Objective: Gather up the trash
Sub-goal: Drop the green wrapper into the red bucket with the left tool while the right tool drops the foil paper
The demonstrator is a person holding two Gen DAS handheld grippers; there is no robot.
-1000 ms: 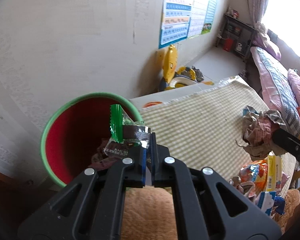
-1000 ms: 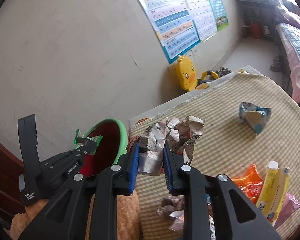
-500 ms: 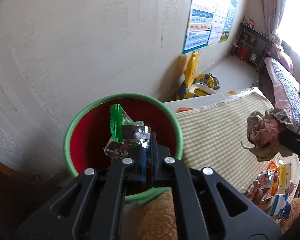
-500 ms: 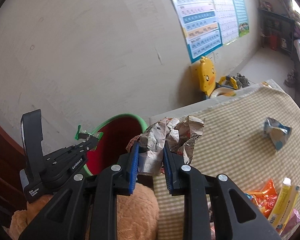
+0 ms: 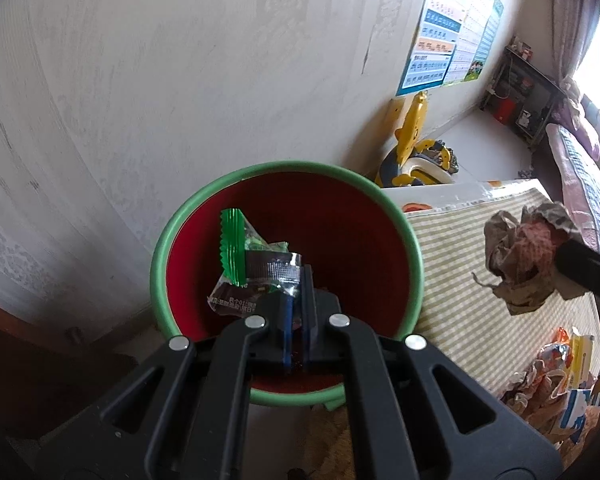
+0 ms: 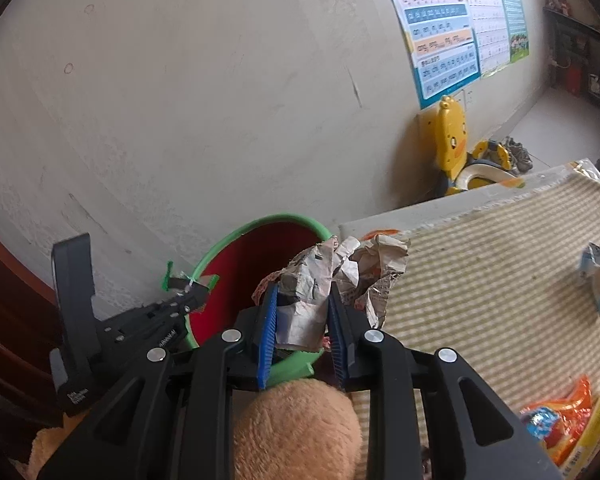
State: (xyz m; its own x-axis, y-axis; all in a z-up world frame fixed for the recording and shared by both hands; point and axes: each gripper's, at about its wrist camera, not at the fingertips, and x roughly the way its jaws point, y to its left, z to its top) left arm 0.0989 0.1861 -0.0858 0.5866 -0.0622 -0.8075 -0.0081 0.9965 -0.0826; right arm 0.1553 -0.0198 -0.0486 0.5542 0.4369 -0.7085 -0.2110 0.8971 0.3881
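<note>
Two pieces of trash are in hand, one per gripper.

Left wrist view: the left gripper (image 5: 296,300) has its jaws fully closed on a green-edged wrapper (image 5: 252,268). A second ago the bin (image 5: 414,264) sat off to the left with only part of its red inside showing; now its green rim rings the wrapper and the jaws, so the wrapper looks to hang over the bin's mouth. My reading is that the carry is done for this piece and a release should drop it inside. To the right, the paper wad (image 5: 520,256) hangs in the other gripper above the striped cloth of the counter (image 5: 460,280), near the counter's bin-side edge.

Right wrist view: the right gripper (image 6: 302,320) holds the paper wad (image 6: 332,280) with jaws partly closed, the blue pads pressing its lower folds. A second ago the wad sat over the cloth; now it overlaps the bin's (image 6: 260,226) near rim, though whether it is fully over the opening I cannot tell. A plush toy (image 6: 296,428) lies just below the jaws. The left gripper (image 6: 188,294) shows at the bin's left rim. More trash waits on the counter: a blue-white wrapper (image 6: 598,276) toward the right edge and an orange packet (image 6: 560,416) at the near right corner.
</note>
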